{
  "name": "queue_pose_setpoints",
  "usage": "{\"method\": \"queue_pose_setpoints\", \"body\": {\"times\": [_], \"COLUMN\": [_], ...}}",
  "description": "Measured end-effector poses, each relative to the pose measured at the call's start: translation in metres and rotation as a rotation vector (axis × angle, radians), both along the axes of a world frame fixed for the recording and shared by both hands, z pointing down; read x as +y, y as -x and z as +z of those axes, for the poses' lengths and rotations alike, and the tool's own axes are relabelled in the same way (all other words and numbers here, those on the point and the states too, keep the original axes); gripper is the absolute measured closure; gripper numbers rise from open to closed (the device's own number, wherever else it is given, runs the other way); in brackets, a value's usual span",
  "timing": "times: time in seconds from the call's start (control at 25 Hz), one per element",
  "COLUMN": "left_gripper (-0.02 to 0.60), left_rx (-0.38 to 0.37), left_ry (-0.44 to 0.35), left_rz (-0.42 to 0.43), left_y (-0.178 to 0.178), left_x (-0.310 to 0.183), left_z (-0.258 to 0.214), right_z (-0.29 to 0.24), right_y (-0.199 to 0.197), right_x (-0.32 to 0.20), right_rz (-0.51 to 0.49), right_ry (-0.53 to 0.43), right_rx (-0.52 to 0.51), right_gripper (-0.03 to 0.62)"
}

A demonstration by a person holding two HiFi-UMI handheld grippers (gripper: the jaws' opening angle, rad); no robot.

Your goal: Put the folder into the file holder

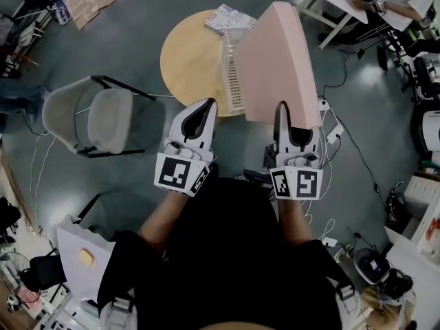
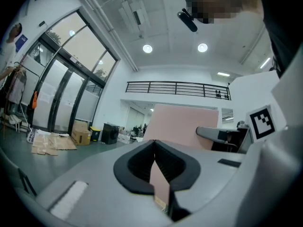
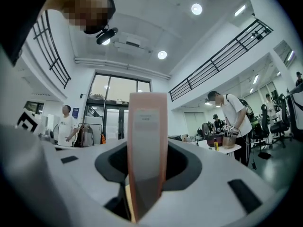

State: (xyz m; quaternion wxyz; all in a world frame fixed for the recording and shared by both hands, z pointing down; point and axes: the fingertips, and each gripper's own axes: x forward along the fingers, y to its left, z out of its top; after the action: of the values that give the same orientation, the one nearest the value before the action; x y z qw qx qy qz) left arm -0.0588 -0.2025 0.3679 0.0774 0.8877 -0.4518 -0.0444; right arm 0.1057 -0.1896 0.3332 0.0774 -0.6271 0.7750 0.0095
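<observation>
A large pink folder (image 1: 278, 53) stands on edge above the right rim of a round wooden table (image 1: 187, 60). My right gripper (image 1: 282, 107) is shut on its near lower edge; in the right gripper view the folder's spine (image 3: 147, 126) fills the gap between the jaws. A pale slatted file holder (image 1: 234, 81) stands on the table just left of the folder. My left gripper (image 1: 209, 104) hovers left of the folder at the table's near edge, its jaws together with nothing held. From the left gripper view the folder (image 2: 182, 126) rises ahead to the right.
A patterned block (image 1: 227, 18) lies at the table's far side. A grey chair (image 1: 96, 119) stands on the floor to the left. Cables and a power strip (image 1: 331, 126) lie right of the table. People stand at a white table (image 3: 232, 148) off to the right.
</observation>
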Motion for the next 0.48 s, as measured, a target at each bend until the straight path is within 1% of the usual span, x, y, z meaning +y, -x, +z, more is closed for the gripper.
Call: {"method": "queue_pose_setpoints", "body": {"times": [0.12,0.32,0.48], "left_gripper": [0.575,0.575,0.575], "left_rx": [0.001,0.005,-0.001], "left_ry": [-0.001,0.002,-0.003], "left_rz": [0.007,0.006,0.013], "left_y": [0.000,0.002,0.000], "left_x": [-0.006,-0.011,-0.014], "left_z": [0.003,0.003,0.002], "right_z": [0.004,0.018,0.020], "right_y": [0.003,0.008,0.011], "right_x": [-0.008,-0.023,-0.026], "right_rz": [0.005,0.006,-0.003], "right_ry": [-0.028,-0.036,-0.075], "right_rx": [0.006,0.013,0.025], "right_gripper": [0.451,0.451,0.453]}}
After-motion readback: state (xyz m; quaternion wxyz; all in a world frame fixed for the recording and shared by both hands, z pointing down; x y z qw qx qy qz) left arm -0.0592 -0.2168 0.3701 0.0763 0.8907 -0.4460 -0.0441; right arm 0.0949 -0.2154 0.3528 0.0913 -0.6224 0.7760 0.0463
